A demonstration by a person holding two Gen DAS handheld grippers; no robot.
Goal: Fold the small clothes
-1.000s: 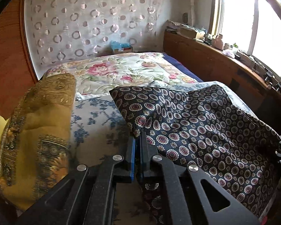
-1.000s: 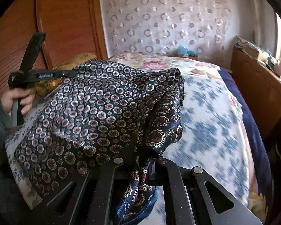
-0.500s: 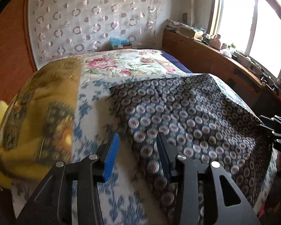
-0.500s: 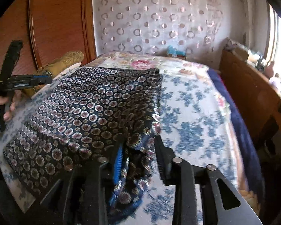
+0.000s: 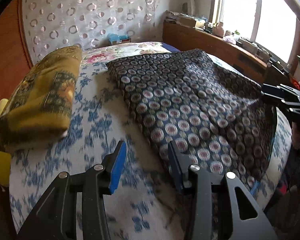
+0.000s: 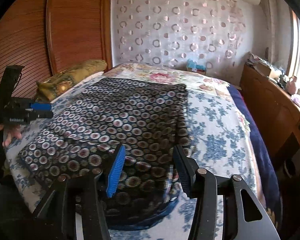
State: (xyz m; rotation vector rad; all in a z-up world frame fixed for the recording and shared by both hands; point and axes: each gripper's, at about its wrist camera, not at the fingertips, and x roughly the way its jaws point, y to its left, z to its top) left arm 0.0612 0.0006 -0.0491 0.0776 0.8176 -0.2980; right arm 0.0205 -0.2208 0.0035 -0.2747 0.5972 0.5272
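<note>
Bed covered by a white sheet with blue floral print; a flowered quilt lies at its far end against a wall hung with a circle-patterned curtain. Dark patterned garment, navy with rows of round medallions, lies spread flat on the sheet, roughly rectangular, its near corner slightly bunched and overhanging the bed edge. Mustard-yellow folded cloth rests on the sheet beside the garment, apart from it, toward the wooden panelled wall. Right gripper: jaws apart and opening, positioned over the garment's near corner, pads not pressing on it. Left gripper: jaws spread, nothing between them, over the sheet at the garment's edge; in the right wrist view a hand holds it.
</note>
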